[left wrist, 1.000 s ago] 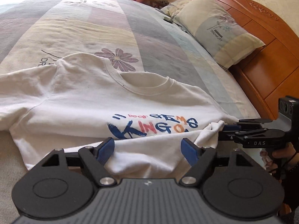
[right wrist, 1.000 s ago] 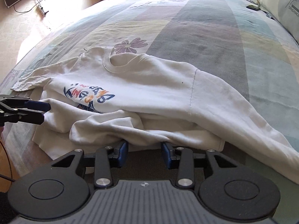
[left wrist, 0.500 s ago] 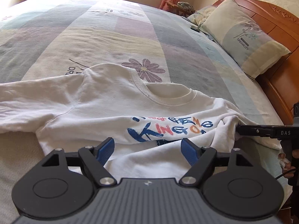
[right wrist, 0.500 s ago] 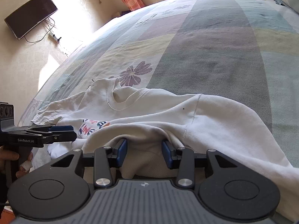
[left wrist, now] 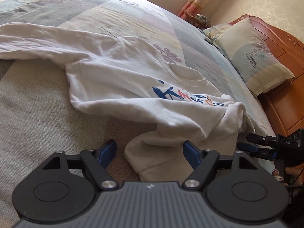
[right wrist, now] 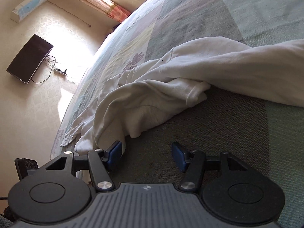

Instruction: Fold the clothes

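Note:
A white sweatshirt (left wrist: 121, 72) with a blue and orange print (left wrist: 182, 96) lies crumpled on the bed, one sleeve stretched out to the left. My left gripper (left wrist: 150, 152) is open, and the ribbed hem (left wrist: 157, 161) lies loose between its blue pads without being pinched. At the right edge of the left wrist view my right gripper (left wrist: 247, 142) hovers just off the bunched cloth. In the right wrist view the right gripper (right wrist: 146, 155) has its jaws opening over bare bedspread. The folded cloth (right wrist: 144, 102) only brushes its left pad (right wrist: 114, 153).
A patchwork bedspread (left wrist: 49, 117) covers the bed. A pillow (left wrist: 252, 57) leans on the wooden headboard (left wrist: 285, 87) at the right. A wall TV (right wrist: 29, 58), a power strip (right wrist: 60, 70) and curtains (right wrist: 102, 5) stand beyond the far bed edge.
My right gripper has let go of the hem it pinched, and its jaws have spread. Both views have rolled and dropped closer to the bed. The bunched hem now lies slack.

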{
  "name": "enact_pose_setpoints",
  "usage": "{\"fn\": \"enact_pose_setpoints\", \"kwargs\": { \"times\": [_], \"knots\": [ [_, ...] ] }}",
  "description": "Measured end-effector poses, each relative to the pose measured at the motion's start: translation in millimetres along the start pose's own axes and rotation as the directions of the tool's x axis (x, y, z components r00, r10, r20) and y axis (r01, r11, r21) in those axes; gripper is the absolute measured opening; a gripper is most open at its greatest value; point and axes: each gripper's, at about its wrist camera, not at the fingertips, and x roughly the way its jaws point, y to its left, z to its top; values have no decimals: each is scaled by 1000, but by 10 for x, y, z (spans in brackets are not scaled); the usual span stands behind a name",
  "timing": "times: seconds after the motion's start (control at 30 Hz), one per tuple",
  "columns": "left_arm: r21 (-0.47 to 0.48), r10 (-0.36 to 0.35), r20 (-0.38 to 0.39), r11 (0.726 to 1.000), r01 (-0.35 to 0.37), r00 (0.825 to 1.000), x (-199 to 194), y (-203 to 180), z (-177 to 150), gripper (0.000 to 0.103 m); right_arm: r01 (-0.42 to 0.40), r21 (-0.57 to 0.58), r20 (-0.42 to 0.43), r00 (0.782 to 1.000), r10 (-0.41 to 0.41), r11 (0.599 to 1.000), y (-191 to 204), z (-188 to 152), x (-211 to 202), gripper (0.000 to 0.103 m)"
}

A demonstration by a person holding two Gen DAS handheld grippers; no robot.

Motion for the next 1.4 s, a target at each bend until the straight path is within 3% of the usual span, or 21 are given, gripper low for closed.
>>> {"fn": "enact_pose_setpoints", "kwargs": {
  "times": [0.27,0.37,0.43,0.6,0.73,0.8,0.83,0.87,0.93,1.17,1.3,1.4],
  "knots": [
    [10,-65,-25,998,65,998,25,-68,-33,76,-5,0,139,990,5,1000,-141,224,184,64],
    [-3,-94,-16,996,94,995,-49,-46,-173,76,-4,-19,160,987,7,1000,-108,248,257,71],
    [-21,-113,-32,993,112,993,-62,-50,-180,76,-1,-37,158,987,7,999,-48,244,290,80],
    [-40,-163,-21,986,162,986,-36,22,-186,76,-106,-86,3,994,107,991,213,86,457,81],
    [-49,-190,17,980,191,982,59,61,-123,74,-120,-72,38,992,123,990,207,44,500,80],
    [-17,-162,8,987,163,987,75,19,-87,62,-134,2,72,988,133,991,127,91,475,77],
    [2,-143,0,990,143,990,72,4,-78,48,-132,21,81,988,130,991,110,103,464,76],
    [10,-123,-18,992,123,992,66,16,-67,25,-122,25,87,989,120,992,118,92,453,76],
    [2,-109,-48,994,109,993,43,63,-50,11,-94,23,97,991,92,995,155,51,432,76],
    [27,-169,-21,985,169,985,-221,153,60,5,9,62,117,993,-16,998,282,-192,222,80],
    [5,-142,44,990,142,989,-348,414,300,4,78,71,142,986,-88,994,375,-338,62,82],
    [-34,-114,52,993,115,992,-311,658,458,4,127,67,164,977,-136,990,413,-419,-33,83]
  ]
}}
